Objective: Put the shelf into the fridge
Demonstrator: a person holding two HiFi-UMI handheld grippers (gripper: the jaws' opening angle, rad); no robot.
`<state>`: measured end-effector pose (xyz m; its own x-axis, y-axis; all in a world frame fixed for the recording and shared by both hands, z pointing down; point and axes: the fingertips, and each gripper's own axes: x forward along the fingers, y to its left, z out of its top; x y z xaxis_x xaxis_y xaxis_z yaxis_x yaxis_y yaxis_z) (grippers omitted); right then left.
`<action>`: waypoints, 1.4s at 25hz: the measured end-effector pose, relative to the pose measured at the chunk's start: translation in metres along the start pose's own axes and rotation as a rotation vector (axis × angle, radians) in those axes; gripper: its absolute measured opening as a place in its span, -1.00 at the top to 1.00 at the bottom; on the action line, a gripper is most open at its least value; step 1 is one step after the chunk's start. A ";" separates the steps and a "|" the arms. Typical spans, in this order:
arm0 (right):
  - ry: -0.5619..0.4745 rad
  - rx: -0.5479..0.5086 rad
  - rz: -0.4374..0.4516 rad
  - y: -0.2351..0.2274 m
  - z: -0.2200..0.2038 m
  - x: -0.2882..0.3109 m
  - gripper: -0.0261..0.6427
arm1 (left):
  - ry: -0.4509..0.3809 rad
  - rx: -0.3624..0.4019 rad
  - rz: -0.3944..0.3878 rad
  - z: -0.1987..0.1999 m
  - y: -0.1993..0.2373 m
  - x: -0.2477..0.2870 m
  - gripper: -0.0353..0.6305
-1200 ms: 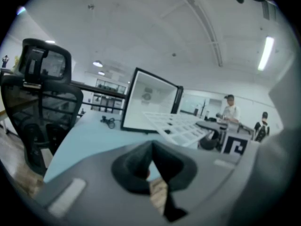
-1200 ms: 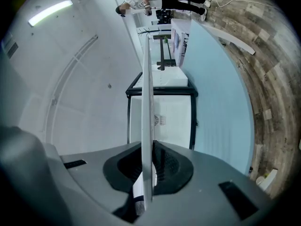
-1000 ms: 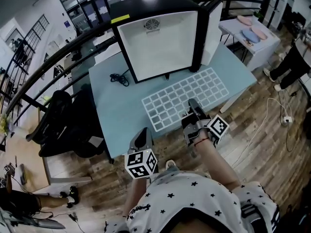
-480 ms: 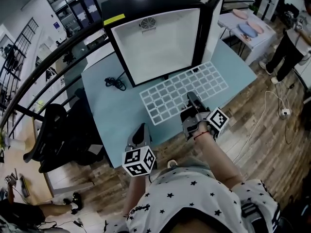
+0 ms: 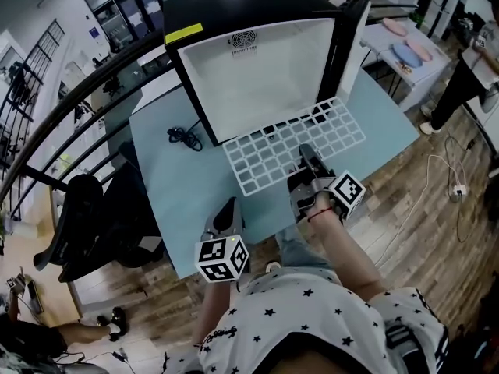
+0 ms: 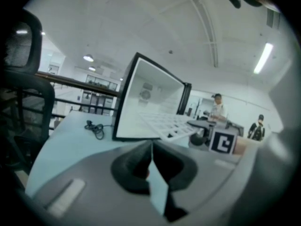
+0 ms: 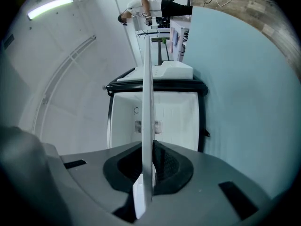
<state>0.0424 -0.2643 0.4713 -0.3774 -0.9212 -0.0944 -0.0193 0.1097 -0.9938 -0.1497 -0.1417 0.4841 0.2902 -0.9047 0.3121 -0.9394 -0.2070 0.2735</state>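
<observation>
An open black fridge point(image 5: 257, 68) with a white interior stands at 12 o'clock on the pale blue table point(image 5: 179, 193). 1 white grid shelf point(image 5: 269, 156) lies flat before it, its far edge at the fridge's mouth. The right gripper point(image 5: 306, 156) reaches over the shelf's 5 o'clock edge. The left gripper point(image 5: 228, 209) hovers at the table's 6 o'clock edge, apart from the shelf. A black cable point(image 5: 182, 136) lies at the fridge's 9 o'clock.
</observation>
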 end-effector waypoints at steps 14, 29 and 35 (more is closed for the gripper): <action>0.038 0.066 -0.024 -0.020 0.003 0.058 0.81 | -0.003 0.106 -0.019 0.024 0.001 0.048 0.29; 0.040 0.063 -0.035 -0.023 0.001 0.087 0.81 | -0.005 0.184 -0.004 0.047 0.015 0.085 0.39; 0.037 0.045 -0.024 -0.019 -0.002 0.098 0.81 | -0.007 0.186 0.018 0.055 0.026 0.094 0.45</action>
<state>0.0041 -0.3561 0.4810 -0.4114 -0.9088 -0.0690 0.0123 0.0702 -0.9975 -0.1565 -0.2526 0.4703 0.2724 -0.9111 0.3093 -0.9622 -0.2556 0.0945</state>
